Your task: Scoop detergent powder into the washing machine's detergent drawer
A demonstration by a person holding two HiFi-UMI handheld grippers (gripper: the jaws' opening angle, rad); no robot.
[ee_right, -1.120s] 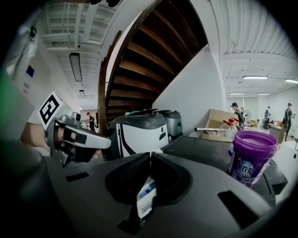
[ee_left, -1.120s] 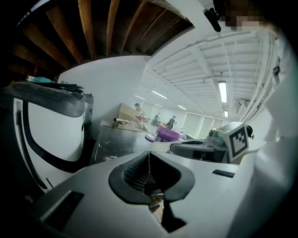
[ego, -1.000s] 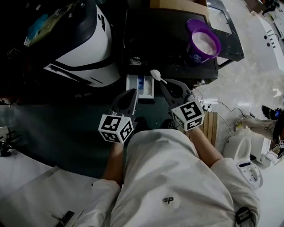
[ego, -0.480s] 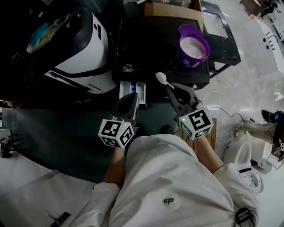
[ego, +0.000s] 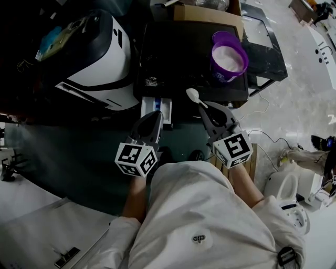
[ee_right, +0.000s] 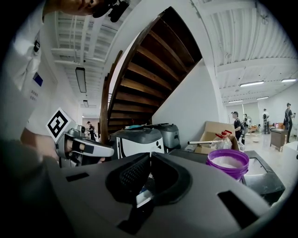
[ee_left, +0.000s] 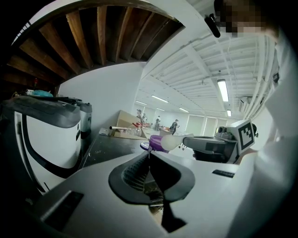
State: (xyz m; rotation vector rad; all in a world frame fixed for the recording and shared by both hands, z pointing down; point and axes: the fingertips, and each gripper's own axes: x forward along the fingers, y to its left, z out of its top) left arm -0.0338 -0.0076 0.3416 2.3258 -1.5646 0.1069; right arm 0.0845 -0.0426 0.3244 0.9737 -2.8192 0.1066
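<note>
A purple tub of white powder stands on the dark table. Below the table edge, the white detergent drawer is pulled out of the white and black washing machine. My right gripper is shut on the handle of a white spoon, whose bowl hangs between the drawer and the tub. Whether the spoon carries powder is unclear. My left gripper is shut and empty, just below the drawer. In the right gripper view the tub sits ahead to the right.
A cardboard box lies at the back of the table. A wooden pallet, cables and a white appliance are on the pale floor at the right. A stair with wooden treads rises overhead.
My right gripper has carried the spoon to the right, away from the drawer and nearer the purple tub. The left gripper has hardly moved.
</note>
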